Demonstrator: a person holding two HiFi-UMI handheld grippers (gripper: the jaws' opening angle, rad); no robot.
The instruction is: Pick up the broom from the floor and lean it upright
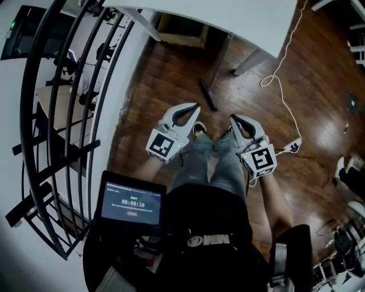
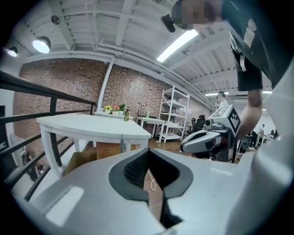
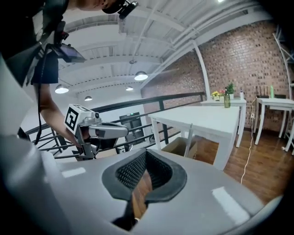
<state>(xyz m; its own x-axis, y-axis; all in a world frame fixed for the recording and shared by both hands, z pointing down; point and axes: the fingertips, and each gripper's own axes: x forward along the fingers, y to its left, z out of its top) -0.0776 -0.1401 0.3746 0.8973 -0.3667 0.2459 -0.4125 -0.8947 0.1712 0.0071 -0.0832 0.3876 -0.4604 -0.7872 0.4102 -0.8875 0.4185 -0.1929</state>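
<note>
1. Broom (image 1: 207, 96): the dark, long-handled item that appears to be it lies flat on the wooden floor (image 1: 171, 80). Its handle runs under the edge of the white table (image 1: 228, 17). It is well ahead of both your grippers and neither touches it.
2. Your left gripper (image 1: 195, 106): the jaws are closed tip to tip with nothing between them. You hold it above your left knee.
3. Your right gripper (image 1: 233, 118): the jaws are likewise closed together and empty. You hold it above your right knee, near the left gripper.
4. A black railing (image 1: 57, 114) stands on your left.
</note>
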